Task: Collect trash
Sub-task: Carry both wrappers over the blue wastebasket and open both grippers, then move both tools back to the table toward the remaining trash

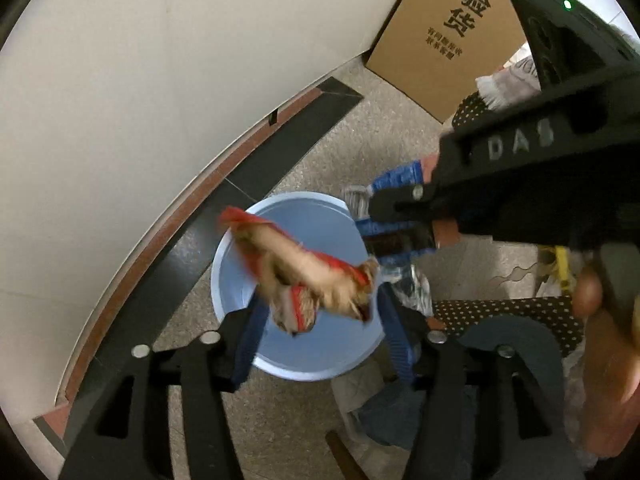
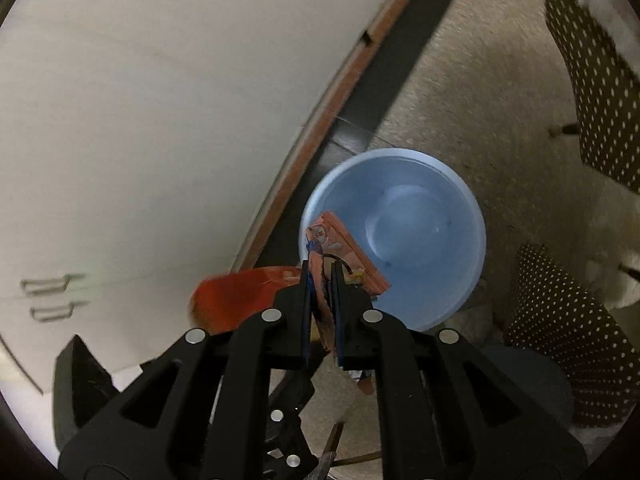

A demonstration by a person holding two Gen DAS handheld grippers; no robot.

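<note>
A light blue round bin [image 1: 320,344] stands on the speckled floor by a white wall. In the left wrist view, a red and tan snack wrapper [image 1: 296,272], blurred, hangs in the air above the bin between the wide-apart fingers of my left gripper [image 1: 320,320], which is open. My right gripper [image 1: 384,220] shows at the right, above the bin's rim. In the right wrist view my right gripper [image 2: 322,276] is shut on an orange-pink wrapper [image 2: 344,252] held over the bin [image 2: 420,220]. The red wrapper [image 2: 240,296] shows blurred at the left.
A white cabinet or wall [image 1: 140,80] with a dark baseboard [image 1: 248,184] runs beside the bin. A brown cardboard box [image 1: 452,28] stands at the back. The person's polka-dot clothing [image 2: 592,80] and dark shoe [image 1: 516,340] are to the right.
</note>
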